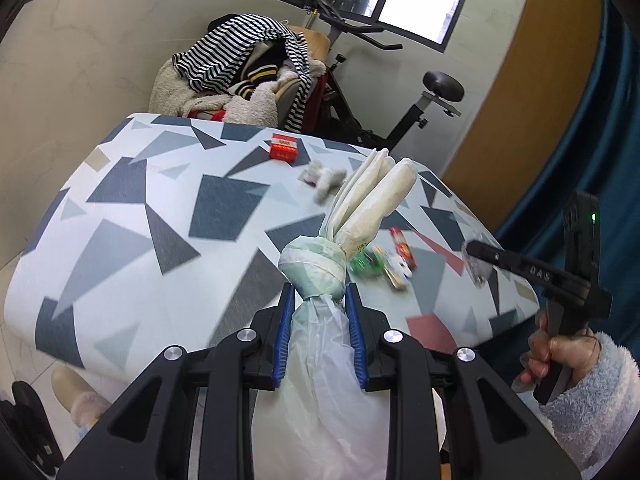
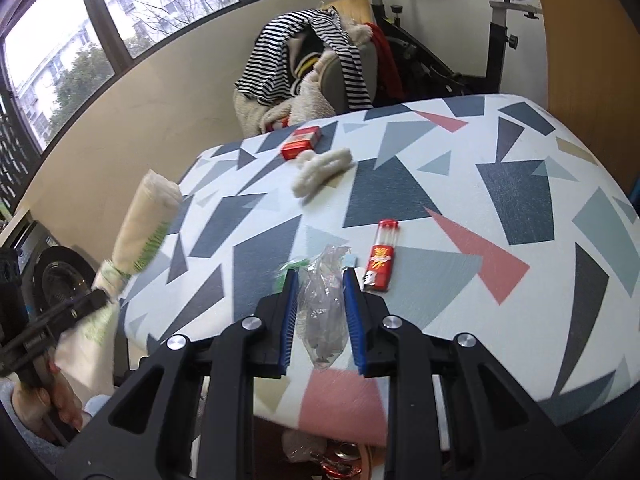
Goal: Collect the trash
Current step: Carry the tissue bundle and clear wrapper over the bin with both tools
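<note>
My left gripper is shut on the neck of a whitish plastic bag, just below its knot, and the bag's handles stick up over the patterned table. In the right wrist view this bag hangs at the table's left edge from the left gripper. My right gripper is shut on a crumpled clear plastic wrapper, lifted above the table's near edge. The left wrist view shows the right gripper with that wrapper in a person's hand. A red-and-white packet and a green wrapper lie on the table.
A red box and a white fluffy wad sit toward the table's far side. Behind it stand a chair piled with striped clothes and an exercise bike. A blue curtain hangs at right. A red can lies below the table edge.
</note>
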{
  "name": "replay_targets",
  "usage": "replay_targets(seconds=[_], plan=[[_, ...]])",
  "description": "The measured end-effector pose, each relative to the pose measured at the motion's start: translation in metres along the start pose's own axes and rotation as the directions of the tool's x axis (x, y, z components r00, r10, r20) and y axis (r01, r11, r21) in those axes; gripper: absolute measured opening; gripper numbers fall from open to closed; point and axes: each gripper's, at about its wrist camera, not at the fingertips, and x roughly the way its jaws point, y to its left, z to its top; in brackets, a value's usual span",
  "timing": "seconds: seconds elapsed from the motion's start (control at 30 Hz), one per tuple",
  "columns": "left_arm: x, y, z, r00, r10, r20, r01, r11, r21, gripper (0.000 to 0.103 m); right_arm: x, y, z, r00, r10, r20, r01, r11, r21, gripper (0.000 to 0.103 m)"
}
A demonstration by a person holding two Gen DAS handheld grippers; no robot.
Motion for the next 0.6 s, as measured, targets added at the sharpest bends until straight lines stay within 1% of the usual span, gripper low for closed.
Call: replay_targets(seconds=[0.2, 0.33, 0.6], plan=[[-0.016, -0.014, -0.029, 1.0, -0.012, 0.002, 0.012, 1.0, 0.018, 0.025, -0.022, 0.023, -0.018, 1.0, 0.026, 0.011, -0.026, 0.999, -0.036, 0.026], [-0.025, -0.02, -0.049, 1.0, -0.006, -0.005, 0.006, 0.999, 0.038, 0.025, -0.031, 0.033, -0.026, 0.999, 0.034, 0.011, -0.033, 0.998, -0.056, 0.026], [-0.03, -0.018, -0.079, 1.0, -0.013, -0.003, 0.013, 1.0, 0.023, 0.025, -0.048, 0.05, -0.053, 0.999, 0.032, 0.02, -0.03, 0.996, -0.084, 0.026]])
